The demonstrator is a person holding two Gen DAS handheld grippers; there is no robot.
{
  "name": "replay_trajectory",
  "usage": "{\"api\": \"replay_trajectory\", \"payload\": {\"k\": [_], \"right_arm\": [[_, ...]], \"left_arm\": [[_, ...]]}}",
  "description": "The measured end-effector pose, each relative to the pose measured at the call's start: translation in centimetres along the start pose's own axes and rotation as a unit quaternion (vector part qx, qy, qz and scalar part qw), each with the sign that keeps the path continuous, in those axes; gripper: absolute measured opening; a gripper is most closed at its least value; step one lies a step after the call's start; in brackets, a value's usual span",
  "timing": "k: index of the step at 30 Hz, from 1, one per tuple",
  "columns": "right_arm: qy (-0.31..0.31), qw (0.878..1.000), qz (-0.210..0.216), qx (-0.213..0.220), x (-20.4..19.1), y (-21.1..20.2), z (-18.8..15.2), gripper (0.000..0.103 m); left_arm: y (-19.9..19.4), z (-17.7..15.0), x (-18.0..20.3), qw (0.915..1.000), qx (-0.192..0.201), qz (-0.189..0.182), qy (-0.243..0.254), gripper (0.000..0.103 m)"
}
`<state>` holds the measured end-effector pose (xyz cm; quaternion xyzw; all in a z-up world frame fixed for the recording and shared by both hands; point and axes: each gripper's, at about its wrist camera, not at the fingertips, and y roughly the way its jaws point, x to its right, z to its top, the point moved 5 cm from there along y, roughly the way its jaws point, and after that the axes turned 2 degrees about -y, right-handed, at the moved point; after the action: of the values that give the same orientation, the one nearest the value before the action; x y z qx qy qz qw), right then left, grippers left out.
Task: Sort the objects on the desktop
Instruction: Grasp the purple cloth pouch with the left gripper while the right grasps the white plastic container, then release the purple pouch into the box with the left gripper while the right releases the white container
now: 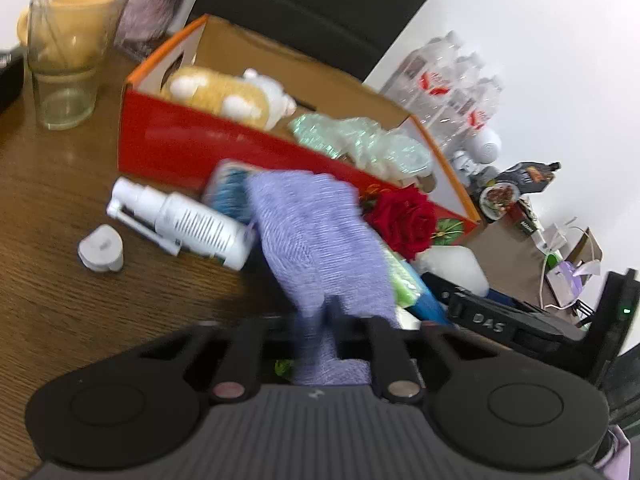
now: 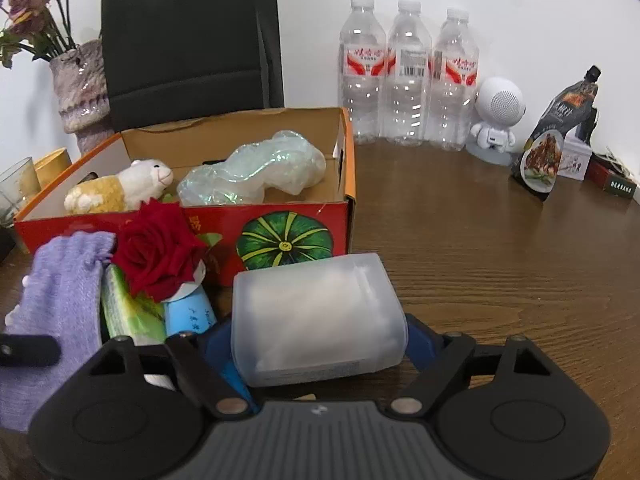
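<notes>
Already the left gripper (image 1: 326, 320) is clenched on the lavender knit cloth (image 1: 316, 236), just short of the red box (image 1: 248, 152); the right gripper (image 2: 320, 344) straddles a frosted plastic tub (image 2: 316, 316), lying crosswise, grip uncertain.

Bare wooden counter (image 2: 500, 240) right of red open cardboard box (image 2: 296, 236): passage free. Back edge blocked by three clear plastic water bottles (image 2: 404, 76) and white round robot speaker (image 2: 498, 120). Box front crowded by red rose (image 2: 158, 252), lilac knitted glove (image 2: 64, 300), translucent plastic container (image 2: 316, 316).
</notes>
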<state>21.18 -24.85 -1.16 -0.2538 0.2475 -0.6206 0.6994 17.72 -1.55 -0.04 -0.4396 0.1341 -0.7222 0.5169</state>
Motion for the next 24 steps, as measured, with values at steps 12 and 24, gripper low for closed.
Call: {"api": "replay_trajectory", "payload": {"k": [12, 24], "right_arm": [[0.012, 0.991, 0.040, 0.128, -0.4, -9.8, 4.5, 0.083], [0.045, 0.994, 0.060, 0.077, -2.4, 1.4, 11.7, 0.083]], "left_arm": [[-6.7, 4.9, 3.8, 0.9906, 0.088, -0.049, 0.092, 0.003], [5.4, 14.7, 2.4, 0.9940, 0.003, 0.030, 0.105, 0.003]]}}
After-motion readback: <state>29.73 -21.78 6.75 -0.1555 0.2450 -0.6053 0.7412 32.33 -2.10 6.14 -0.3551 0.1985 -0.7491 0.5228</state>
